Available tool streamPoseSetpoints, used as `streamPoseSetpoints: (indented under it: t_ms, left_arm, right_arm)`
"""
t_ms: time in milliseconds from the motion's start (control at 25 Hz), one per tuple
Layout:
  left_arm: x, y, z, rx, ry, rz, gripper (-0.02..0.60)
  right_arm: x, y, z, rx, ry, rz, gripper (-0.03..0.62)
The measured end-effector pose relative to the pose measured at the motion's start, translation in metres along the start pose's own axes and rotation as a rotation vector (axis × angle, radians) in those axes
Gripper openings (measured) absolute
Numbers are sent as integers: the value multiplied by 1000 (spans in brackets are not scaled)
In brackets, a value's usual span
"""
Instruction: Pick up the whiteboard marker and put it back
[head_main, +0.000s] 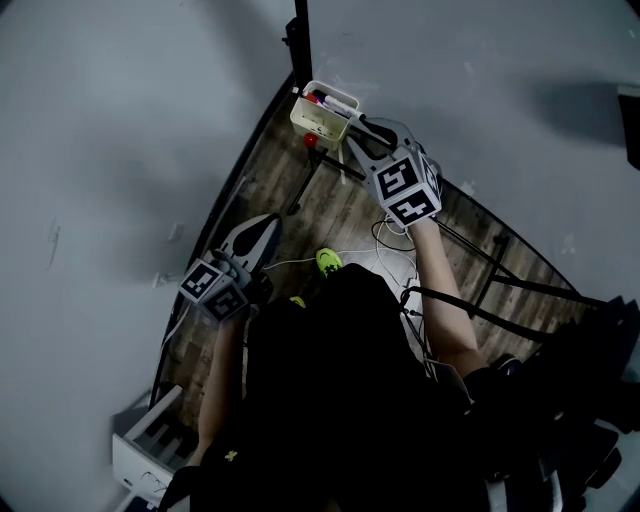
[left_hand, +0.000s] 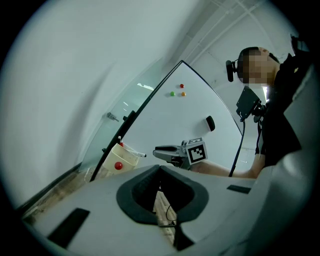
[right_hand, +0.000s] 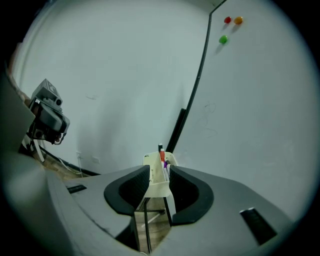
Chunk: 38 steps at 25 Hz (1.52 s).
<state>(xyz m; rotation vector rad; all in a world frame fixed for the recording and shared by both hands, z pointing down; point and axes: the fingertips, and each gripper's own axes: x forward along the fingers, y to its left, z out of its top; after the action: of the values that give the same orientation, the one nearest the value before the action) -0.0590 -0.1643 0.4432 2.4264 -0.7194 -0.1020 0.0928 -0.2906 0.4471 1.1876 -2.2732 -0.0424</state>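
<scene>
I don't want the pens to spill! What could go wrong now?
The right gripper, jaws open and empty, sits right by the cream pen holder; it might knock it or the markers inside. Loose cables lie on the floor near the person's green shoe, a possible trip.

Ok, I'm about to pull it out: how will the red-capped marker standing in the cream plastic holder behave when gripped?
The red-capped marker looks slim, so it is probably light and stiff. Only its top shows above the rim, so a pinch might slip. The cream plastic holder seems hung on the whiteboard frame and could wobble.
</scene>
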Motion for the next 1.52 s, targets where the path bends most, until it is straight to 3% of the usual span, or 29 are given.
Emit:
streamPoseSetpoints:
  t_ms: [480,1000,1200,1280,1520]
  left_arm:
    - [-61,-13,2,35,3,-78,12]
    - [-142,-45,-29,35,50,-195,14]
    - [-166,-51,-44,20,83,-226,12]
    - [-169,-57,-51,12,96,-246,12]
    - [-175,-82,-71,4,130,-305,12]
  right_arm:
    - [-39,67,24,36,4,-49,110]
    - [-91,177,31,84,21,-82,100]
    - [-109,223,26,80,52,-85,64]
    - [-118,239,23,85,61,-83,22]
    - [-149,272,13,135,72,-81,21]
